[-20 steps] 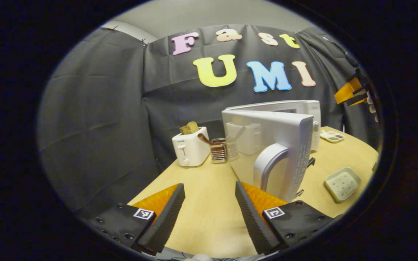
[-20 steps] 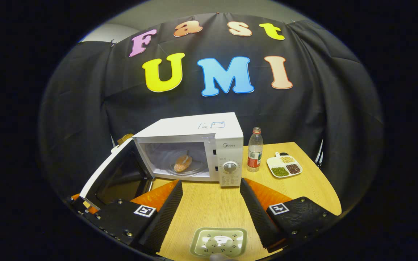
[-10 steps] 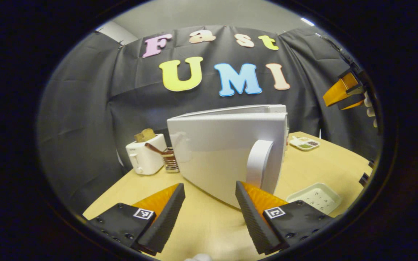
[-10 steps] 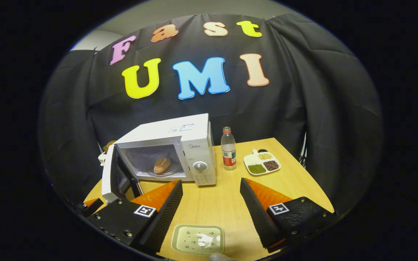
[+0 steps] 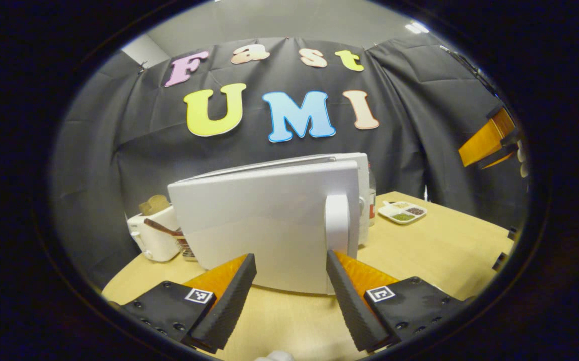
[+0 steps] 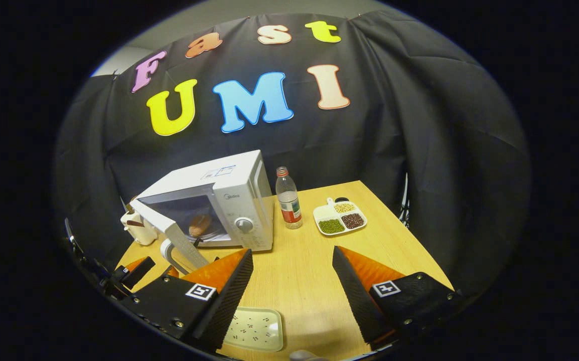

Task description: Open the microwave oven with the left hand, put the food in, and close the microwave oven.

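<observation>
Wooden table (image 6: pixel 319 260) (black cloth wall (image 6: pixel 420 150) behind)

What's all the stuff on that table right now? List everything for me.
Microwave oven: one, white, back left of the table; door partly open.
Food: one, brownish, inside the microwave oven.
Toaster: one, white, left of the microwave oven, bread in its slot.
Water bottle: one, clear, red label, right of the microwave oven.
Divided dish: one, white, holding green, dark and pale beans.
Empty tray: one, pale, near edge.
Left tongs: open, before the door.
Right tongs: open, above the table.
</observation>
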